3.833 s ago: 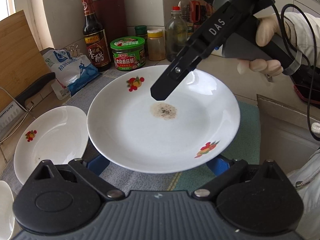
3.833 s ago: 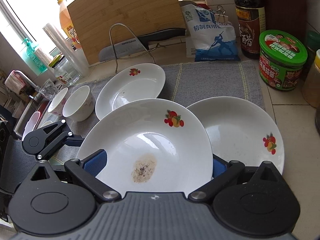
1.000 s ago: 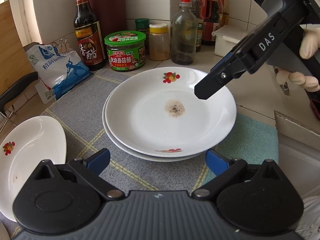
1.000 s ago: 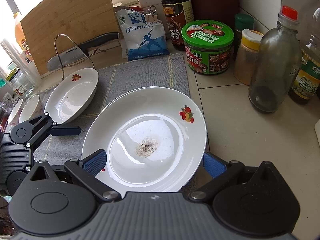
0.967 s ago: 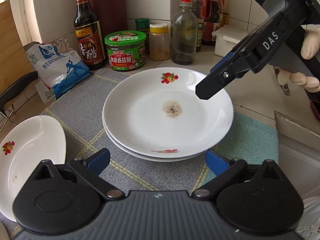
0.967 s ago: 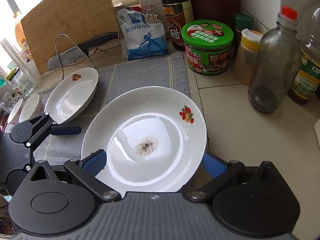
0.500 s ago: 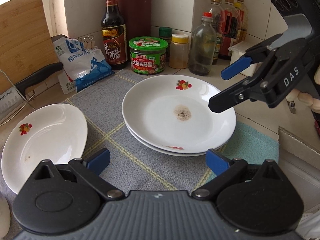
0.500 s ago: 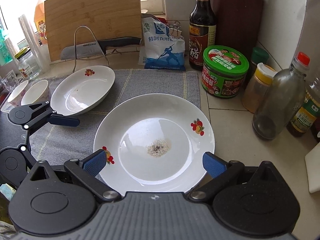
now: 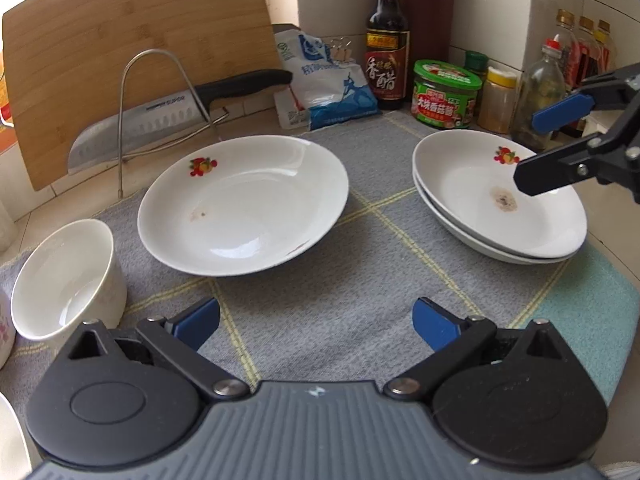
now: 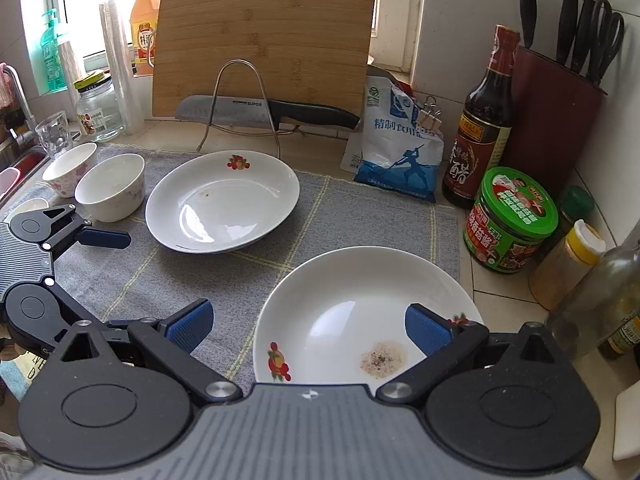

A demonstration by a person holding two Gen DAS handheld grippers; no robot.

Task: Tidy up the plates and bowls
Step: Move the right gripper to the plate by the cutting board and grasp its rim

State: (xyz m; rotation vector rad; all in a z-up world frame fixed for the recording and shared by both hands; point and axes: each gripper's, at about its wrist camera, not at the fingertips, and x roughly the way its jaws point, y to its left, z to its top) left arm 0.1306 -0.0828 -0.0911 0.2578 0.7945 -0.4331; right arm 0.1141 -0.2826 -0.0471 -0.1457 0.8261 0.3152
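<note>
While two plates (image 9: 520, 216) sit stacked, one plate (image 9: 244, 204) lies apart.

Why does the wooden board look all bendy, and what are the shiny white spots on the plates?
In the left wrist view the fisheye lens curves the cutting board near the picture's edge; it is really straight. In the right wrist view the white patches on the lone plate and the top plate of the stack are glare, probably from the bright window, which is washed out.
</note>
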